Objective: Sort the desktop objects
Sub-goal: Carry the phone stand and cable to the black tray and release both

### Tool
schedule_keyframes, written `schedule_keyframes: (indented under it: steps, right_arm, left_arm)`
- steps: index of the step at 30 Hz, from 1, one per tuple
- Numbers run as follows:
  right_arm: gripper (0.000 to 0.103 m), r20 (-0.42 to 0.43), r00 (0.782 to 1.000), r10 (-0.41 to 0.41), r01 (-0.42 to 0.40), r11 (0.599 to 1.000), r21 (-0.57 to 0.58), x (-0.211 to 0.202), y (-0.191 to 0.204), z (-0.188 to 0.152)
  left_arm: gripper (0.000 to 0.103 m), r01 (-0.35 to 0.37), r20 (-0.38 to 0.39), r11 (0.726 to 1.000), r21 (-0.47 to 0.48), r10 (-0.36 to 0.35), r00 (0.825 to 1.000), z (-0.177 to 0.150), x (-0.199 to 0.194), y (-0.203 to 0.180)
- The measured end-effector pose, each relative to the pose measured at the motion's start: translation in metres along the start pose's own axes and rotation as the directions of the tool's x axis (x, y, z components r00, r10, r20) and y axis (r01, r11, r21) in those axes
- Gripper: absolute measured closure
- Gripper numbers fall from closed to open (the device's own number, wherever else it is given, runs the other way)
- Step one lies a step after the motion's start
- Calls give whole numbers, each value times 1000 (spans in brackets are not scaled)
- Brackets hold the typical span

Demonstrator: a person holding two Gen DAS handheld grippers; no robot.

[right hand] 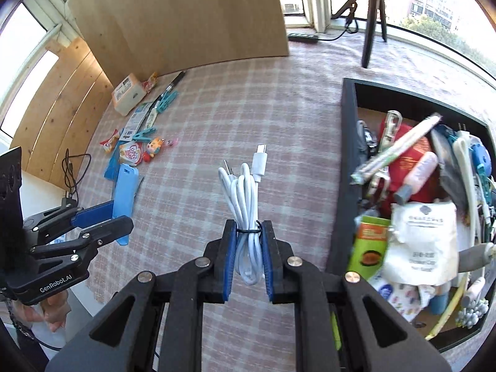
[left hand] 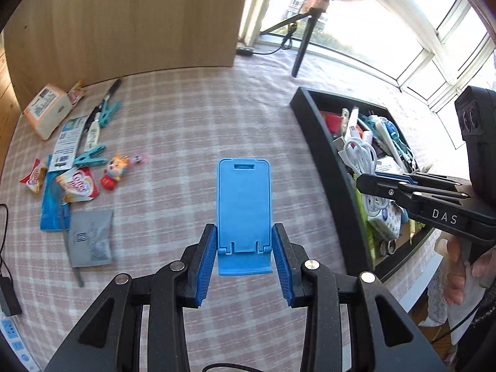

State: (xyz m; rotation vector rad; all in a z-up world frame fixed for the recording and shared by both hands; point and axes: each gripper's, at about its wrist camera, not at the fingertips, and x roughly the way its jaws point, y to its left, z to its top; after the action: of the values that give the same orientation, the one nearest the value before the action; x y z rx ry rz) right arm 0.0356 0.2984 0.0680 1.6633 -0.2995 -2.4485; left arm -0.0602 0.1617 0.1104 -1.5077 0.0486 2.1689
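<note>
the left gripper [left hand: 245,248] is clenched on the blue phone stand [left hand: 243,204], its long axis pointing away. the right gripper [right hand: 249,241] grasps the white cable [right hand: 246,204]; the black box [right hand: 347,155] lies just right of it, nearer this hand.

Box [left hand: 341,167] right, loose items [left hand: 77,167] left

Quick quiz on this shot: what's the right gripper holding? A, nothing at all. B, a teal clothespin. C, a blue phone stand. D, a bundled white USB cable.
D: in the right wrist view the right gripper has its blue pads pressed on either side of the bundled white USB cable, while the blue phone stand sits in the left gripper.
</note>
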Motion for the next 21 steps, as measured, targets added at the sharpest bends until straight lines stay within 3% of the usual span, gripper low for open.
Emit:
schedule_keyframes:
  steps: [11, 21]
  right_arm:
    - [87, 40, 995, -97, 90, 984, 152, -58, -148, -11]
    - [87, 52, 990, -127, 115, 975, 191, -81, -195, -24]
  left_arm:
    - [69, 116, -26, 981, 152, -113, 993, 36, 48, -158]
    - [69, 144, -75, 962, 231, -130, 989, 53, 84, -227]
